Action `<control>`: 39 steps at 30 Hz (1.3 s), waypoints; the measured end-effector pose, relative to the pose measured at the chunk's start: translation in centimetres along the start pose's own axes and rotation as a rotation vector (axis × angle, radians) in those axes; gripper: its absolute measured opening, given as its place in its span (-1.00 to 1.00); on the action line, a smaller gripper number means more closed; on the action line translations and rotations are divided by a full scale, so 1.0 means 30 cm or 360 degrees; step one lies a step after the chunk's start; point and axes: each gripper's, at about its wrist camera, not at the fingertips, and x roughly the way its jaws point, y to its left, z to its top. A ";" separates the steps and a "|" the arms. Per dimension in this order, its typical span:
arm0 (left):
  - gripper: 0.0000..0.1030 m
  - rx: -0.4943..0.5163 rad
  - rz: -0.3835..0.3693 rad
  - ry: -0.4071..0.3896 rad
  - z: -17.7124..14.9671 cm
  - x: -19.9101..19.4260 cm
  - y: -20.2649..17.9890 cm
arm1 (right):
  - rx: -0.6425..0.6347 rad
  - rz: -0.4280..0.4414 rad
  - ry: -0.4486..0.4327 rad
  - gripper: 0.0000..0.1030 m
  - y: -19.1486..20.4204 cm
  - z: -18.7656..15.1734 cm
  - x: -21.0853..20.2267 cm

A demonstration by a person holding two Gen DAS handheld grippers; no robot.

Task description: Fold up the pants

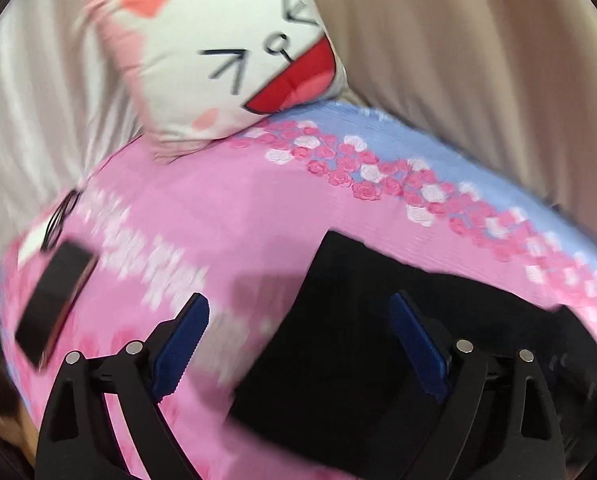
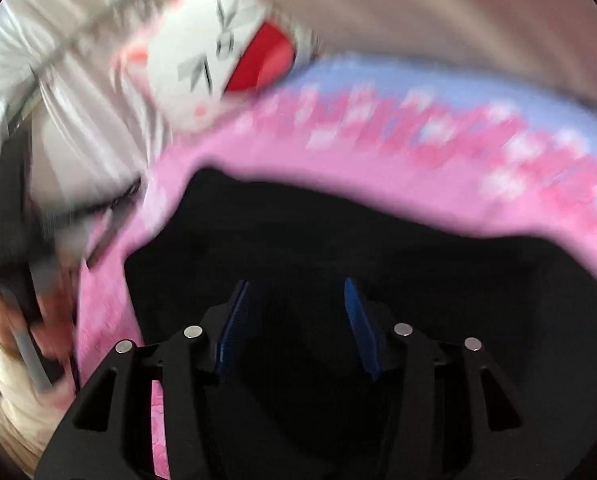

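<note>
Black pants (image 1: 346,344) lie on a pink flowered bed cover (image 1: 226,208), their left edge between my left gripper's blue pads. The left gripper (image 1: 298,316) is open wide above that edge, with nothing in it. In the right wrist view the pants (image 2: 338,248) fill the lower middle as a dark mass on the pink cover (image 2: 378,160). My right gripper (image 2: 296,300) is open, its blue pads apart over the black cloth. This view is blurred by motion.
A white cat-face pillow (image 1: 218,56) leans at the head of the bed, also in the right wrist view (image 2: 218,52). A dark phone (image 1: 54,292) lies at the bed's left edge beside glasses (image 1: 62,216). Beige curtains (image 1: 478,60) hang behind. The cover turns blue (image 1: 438,148) at the right.
</note>
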 end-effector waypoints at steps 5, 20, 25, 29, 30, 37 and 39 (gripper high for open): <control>0.90 0.0067 0.0255 0.0151 0.036 0.258 -0.039 | -0.0083 -0.0046 -0.0025 0.05 0.072 -0.009 -0.057; 0.82 0.0176 -0.0057 -0.0094 -0.107 -0.136 -0.251 | 0.0966 -0.0317 -0.0472 -0.45 -0.684 -0.680 -0.910; 0.82 0.0307 -0.0236 -0.0063 -0.255 -0.195 -0.504 | 0.1098 -0.0772 -0.0612 -0.36 -0.822 -0.906 -1.201; 0.82 0.0472 -0.0065 0.0007 -0.364 -0.155 -0.663 | 0.1382 -0.0982 -0.0760 -0.59 -0.932 -1.123 -1.470; 0.82 0.0481 -0.0028 0.0028 -0.384 -0.145 -0.676 | 0.1387 -0.1078 -0.0774 -0.51 -0.929 -1.149 -1.516; 0.82 0.0403 -0.0008 0.0041 -0.436 -0.195 -0.711 | 0.1158 -0.1188 -0.0701 -0.08 -1.015 -1.174 -1.662; 0.82 0.0446 -0.0048 0.0034 -0.459 -0.235 -0.763 | 0.1070 -0.1207 -0.0624 -0.08 -1.071 -1.107 -1.626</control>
